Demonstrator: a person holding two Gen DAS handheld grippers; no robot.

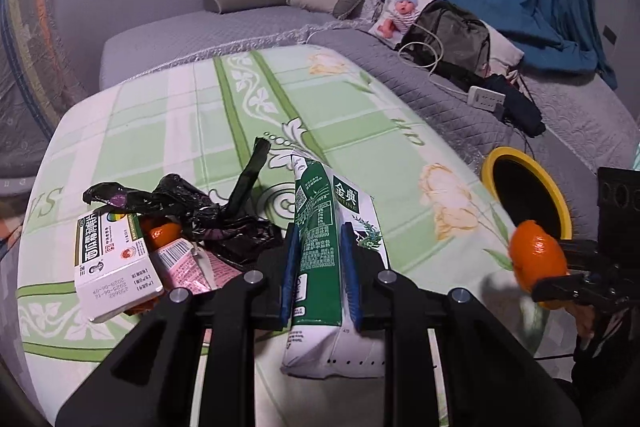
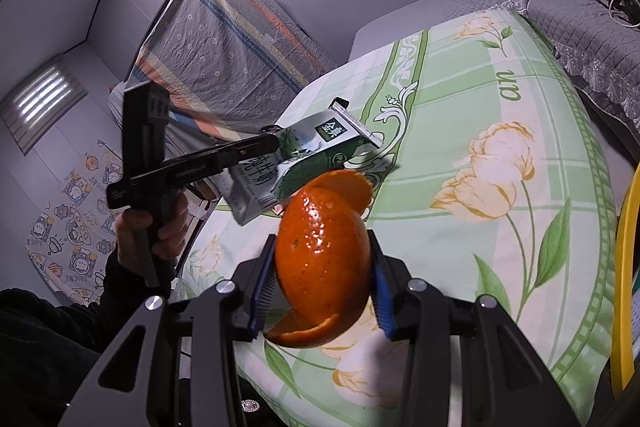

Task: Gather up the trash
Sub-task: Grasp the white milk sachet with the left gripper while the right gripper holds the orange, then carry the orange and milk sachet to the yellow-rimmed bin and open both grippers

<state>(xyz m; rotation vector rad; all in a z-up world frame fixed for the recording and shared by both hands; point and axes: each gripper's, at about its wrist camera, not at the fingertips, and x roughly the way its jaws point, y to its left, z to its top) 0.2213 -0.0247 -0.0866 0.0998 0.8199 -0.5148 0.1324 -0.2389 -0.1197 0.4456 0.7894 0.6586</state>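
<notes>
A green and white milk carton [image 1: 316, 211] is clamped between the blue pads of my left gripper [image 1: 319, 231], which is shut on it and holds it lifted off the green floral sheet [image 1: 180, 107]. In the right wrist view the same carton [image 2: 304, 151] hangs tilted from the left gripper [image 2: 276, 143] above the bed. My right gripper [image 2: 322, 239] is shut on a curled orange peel [image 2: 324, 259]. In the left wrist view that peel [image 1: 538, 255] sits at the right, just in front of a black bin with a yellow rim [image 1: 560, 195].
More trash lies on the sheet at the left: a crumpled black plastic bag [image 1: 224, 223], a white medicine box [image 1: 112, 263], a pink wrapper [image 1: 184, 263] and another bit of orange peel [image 1: 160, 233]. A backpack [image 1: 448, 35], a power strip and pillows lie on the grey bedding behind.
</notes>
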